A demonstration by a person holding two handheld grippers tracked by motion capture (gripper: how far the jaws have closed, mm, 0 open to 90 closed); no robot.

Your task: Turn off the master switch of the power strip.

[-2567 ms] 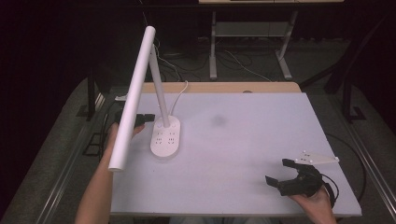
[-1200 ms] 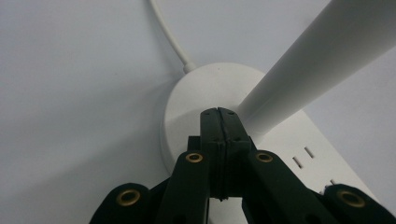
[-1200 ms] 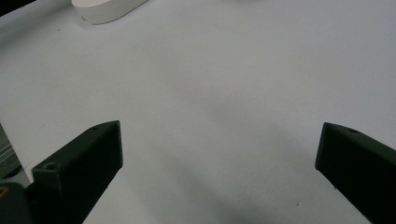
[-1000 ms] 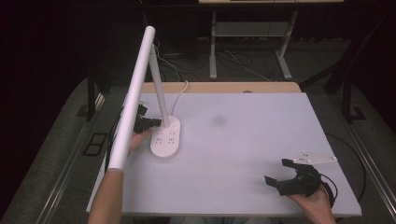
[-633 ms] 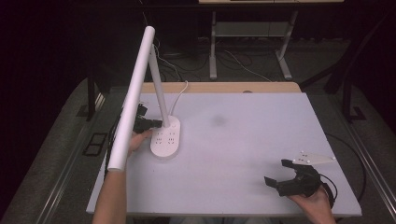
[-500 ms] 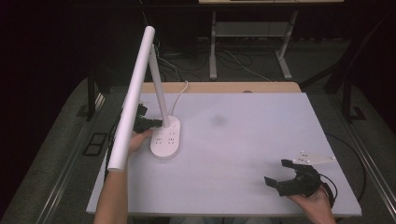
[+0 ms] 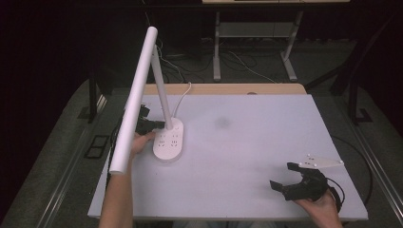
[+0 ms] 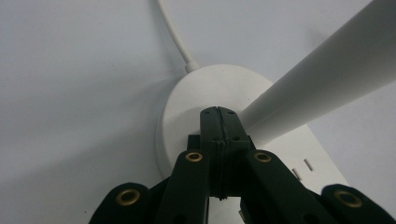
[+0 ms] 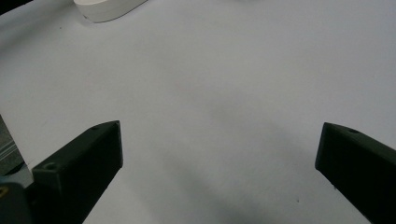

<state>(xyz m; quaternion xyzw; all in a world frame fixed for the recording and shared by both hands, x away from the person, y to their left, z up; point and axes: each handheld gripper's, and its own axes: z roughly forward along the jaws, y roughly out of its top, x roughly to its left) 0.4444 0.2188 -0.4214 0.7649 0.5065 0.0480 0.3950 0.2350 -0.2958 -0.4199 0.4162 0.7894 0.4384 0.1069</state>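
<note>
Lamp (image 7: 168,137): white base sits on the table (image 7: 247,156) near its left edge, toward the far side. Base oval, long axis running near-to-far. Stem rises tilted off the far end; light bar (image 7: 134,99) slants from high at the far end down toward me, overhanging the left edge. Cord exits the far end. L gripper (image 8: 218,122): I see jaws fully closed, nothing between, tips at the base by the stem foot. R of lamp: wide bare tabletop. R gripper (image 7: 291,176) well apart, near the near-right corner, jaws spread wide, empty.
</note>
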